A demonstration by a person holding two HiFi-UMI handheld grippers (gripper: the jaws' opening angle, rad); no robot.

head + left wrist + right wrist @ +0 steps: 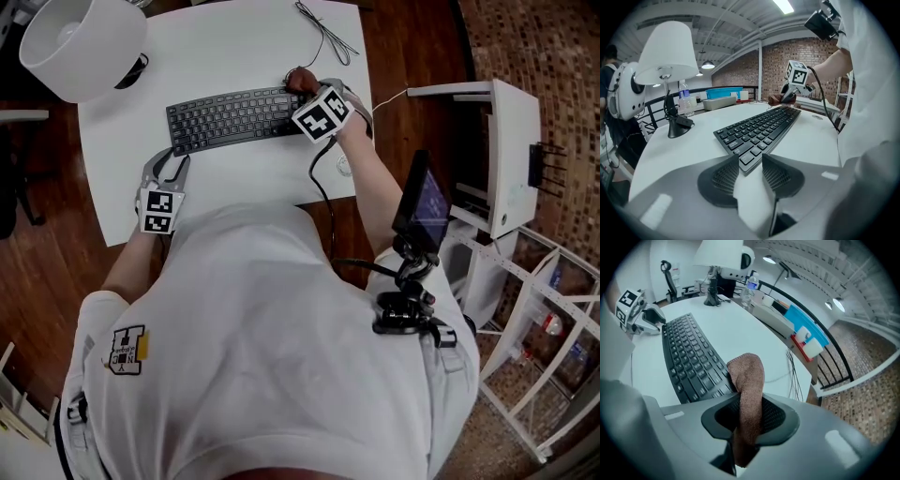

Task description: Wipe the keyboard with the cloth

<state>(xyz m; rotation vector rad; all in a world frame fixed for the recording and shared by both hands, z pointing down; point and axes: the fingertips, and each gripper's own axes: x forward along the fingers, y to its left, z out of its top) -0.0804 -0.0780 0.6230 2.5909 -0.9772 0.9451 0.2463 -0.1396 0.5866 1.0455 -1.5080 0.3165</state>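
Keyboard [230,117] is lying on the table [234,47], likely risking a skid, as the left gripper [751,164] is idling open at its left end and the right gripper [749,403] is pinching the cloth [747,376] at its right end.

White table [225,37] is the ref. Lamp with white shade [82,45] sits on its far-left corner, thin black cable [323,33] loose at the far edge. Dark wood floor [37,272] under and left of the table; brick-pattern floor [562,84] starts off its right side. White cabinet [511,150] just right of the table, white wire rack [553,309] near that. Beyond the table: black railing [828,365], blue bin [724,92], brick wall [787,61]. Ceiling strip light [783,5] lit overhead.
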